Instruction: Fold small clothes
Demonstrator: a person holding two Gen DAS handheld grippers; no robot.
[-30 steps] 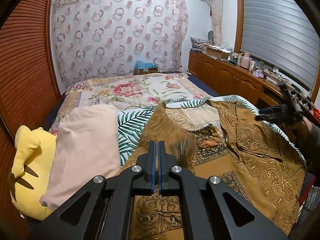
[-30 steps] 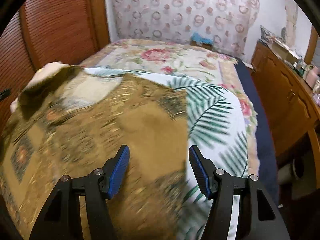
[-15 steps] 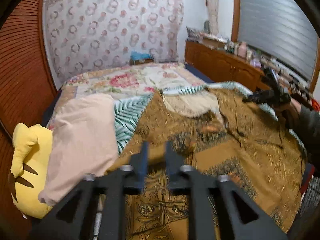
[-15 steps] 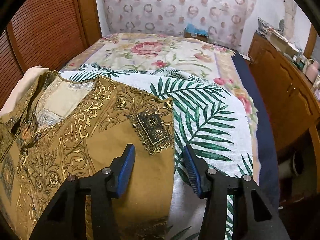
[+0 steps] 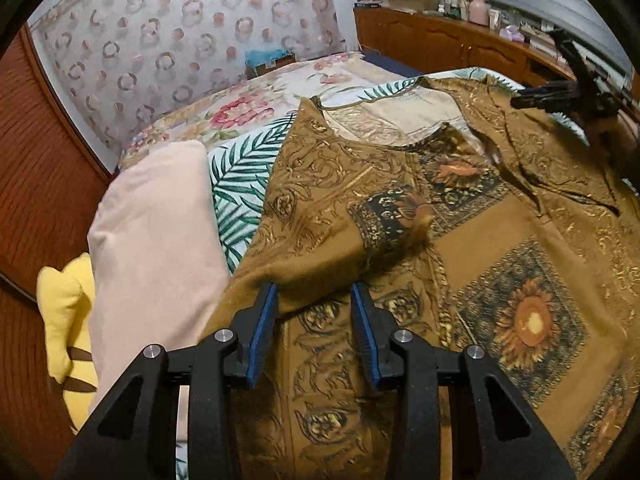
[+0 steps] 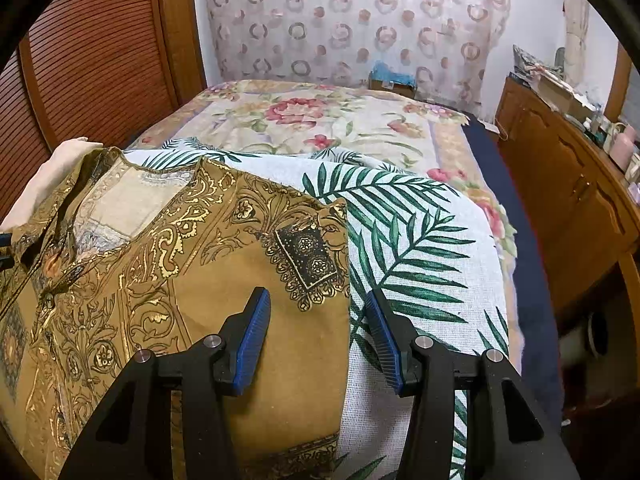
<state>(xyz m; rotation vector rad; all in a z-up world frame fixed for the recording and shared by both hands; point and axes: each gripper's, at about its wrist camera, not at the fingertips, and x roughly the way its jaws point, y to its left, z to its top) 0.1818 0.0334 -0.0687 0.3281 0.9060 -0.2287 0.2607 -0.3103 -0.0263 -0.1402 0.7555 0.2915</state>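
A brown and gold patterned shirt point(image 5: 460, 208) lies spread on a palm-leaf cloth point(image 5: 236, 176) on the bed, collar toward the far end. Its left sleeve is folded in over the body. My left gripper point(image 5: 314, 320) is open, its fingers either side of the folded sleeve's near edge. In the right wrist view the shirt point(image 6: 160, 264) fills the left half, its right side folded in. My right gripper point(image 6: 316, 328) is open over the shirt's right edge, where it meets the palm-leaf cloth point(image 6: 416, 248). The right gripper also shows far right in the left wrist view point(image 5: 560, 96).
A pink pillow point(image 5: 156, 240) and a yellow plush toy point(image 5: 68, 320) lie left of the shirt. A floral bedspread point(image 6: 320, 120) covers the far bed. A wooden slatted wall point(image 6: 92, 60) stands left. A wooden cabinet point(image 6: 568, 200) with clutter runs along the right.
My left gripper opened and let go of the sleeve, which now lies folded over the shirt. My right gripper stayed open and the shirt settled flat.
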